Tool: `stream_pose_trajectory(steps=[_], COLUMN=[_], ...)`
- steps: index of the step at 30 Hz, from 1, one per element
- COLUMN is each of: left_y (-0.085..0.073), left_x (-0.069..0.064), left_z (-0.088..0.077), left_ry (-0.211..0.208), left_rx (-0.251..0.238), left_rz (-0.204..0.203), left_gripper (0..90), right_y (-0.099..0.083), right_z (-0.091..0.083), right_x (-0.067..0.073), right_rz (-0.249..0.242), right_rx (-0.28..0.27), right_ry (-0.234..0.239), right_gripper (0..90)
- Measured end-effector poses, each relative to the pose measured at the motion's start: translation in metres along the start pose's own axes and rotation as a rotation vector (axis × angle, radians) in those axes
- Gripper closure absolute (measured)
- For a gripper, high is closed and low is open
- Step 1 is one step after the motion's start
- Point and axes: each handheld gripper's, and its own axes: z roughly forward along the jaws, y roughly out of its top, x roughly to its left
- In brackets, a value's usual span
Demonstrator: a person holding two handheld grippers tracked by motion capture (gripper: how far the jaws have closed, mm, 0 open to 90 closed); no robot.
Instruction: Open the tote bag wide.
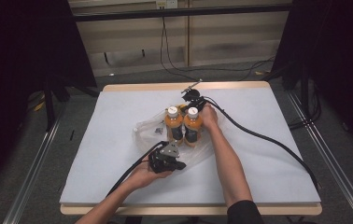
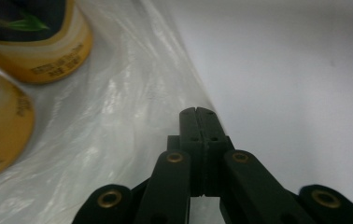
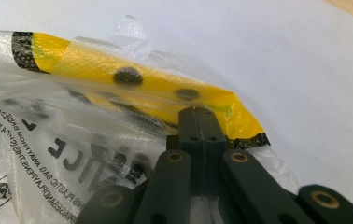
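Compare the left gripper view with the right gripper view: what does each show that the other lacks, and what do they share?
Left gripper view alone: the lower parts of two orange bottles standing on clear plastic, beside bare white table cover.

Right gripper view alone: a yellow strip with black ends inside the bag, and black warning print on the film.

Shared: the clear plastic bag, the white cover, and a pair of black jaws pressed together; the left gripper at the bag's edge, the right gripper at the yellow strip.
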Motion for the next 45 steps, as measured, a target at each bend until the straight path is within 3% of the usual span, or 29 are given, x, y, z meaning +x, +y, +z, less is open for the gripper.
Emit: stream_pose_trajectory(steps=[6, 8, 11, 14, 16, 17, 21, 32, 34, 41, 45], left_y=[-0.003, -0.002, -0.004, -0.003, -0.001, -0.001, 0.001, 0.0, -0.001, -0.002, -0.003], left_x=[0.002, 0.003, 0.004, 0.003, 0.004, 0.003, 0.004, 0.011, 0.012, 0.015, 0.017], left_z=[0.0, -0.002, -0.001, -0.001, -0.004, -0.004, -0.008, -0.023, -0.025, -0.028, -0.032], left_ry=[0.005, -0.001, -0.021, -0.027, -0.027, -0.033, -0.036, -0.001, 0.009, 0.057, 0.082], left_rx=[-0.022, -0.003, -0.044, -0.067, -0.054, -0.087, -0.114, -0.173, -0.195, -0.206, -0.22], left_rz=[-0.021, -0.03, -0.053, -0.049, -0.049, -0.059, -0.071, -0.112, -0.124, -0.14, -0.145], left_gripper=[90.0, 90.0, 90.0, 90.0, 90.0, 89.9, 88.7, 83.3, 80.4, 67.7, 60.4], right_y=[-0.001, -0.001, -0.002, -0.003, -0.002, -0.002, -0.001, -0.016, -0.021, -0.038, -0.052], right_z=[-0.001, -0.002, -0.006, -0.017, -0.026, -0.031, -0.047, -0.086, -0.094, -0.121, -0.134], right_x=[0.003, 0.002, 0.004, 0.002, 0.0, 0.001, 0.007, 0.0, -0.001, 0.0, -0.001], right_rz=[0.013, 0.005, -0.017, -0.017, -0.011, -0.011, -0.034, -0.045, -0.053, -0.086, -0.07], right_rx=[0.007, 0.003, 0.013, -0.018, -0.052, -0.062, -0.106, -0.158, -0.165, -0.213, -0.251], right_ry=[-0.004, 0.003, 0.019, 0.034, 0.057, 0.061, 0.088, 0.069, 0.06, 0.048, 0.053], right_gripper=[90.0, 90.0, 90.0, 90.0, 90.0, 90.0, 90.0, 90.0, 90.0, 90.0, 90.0])
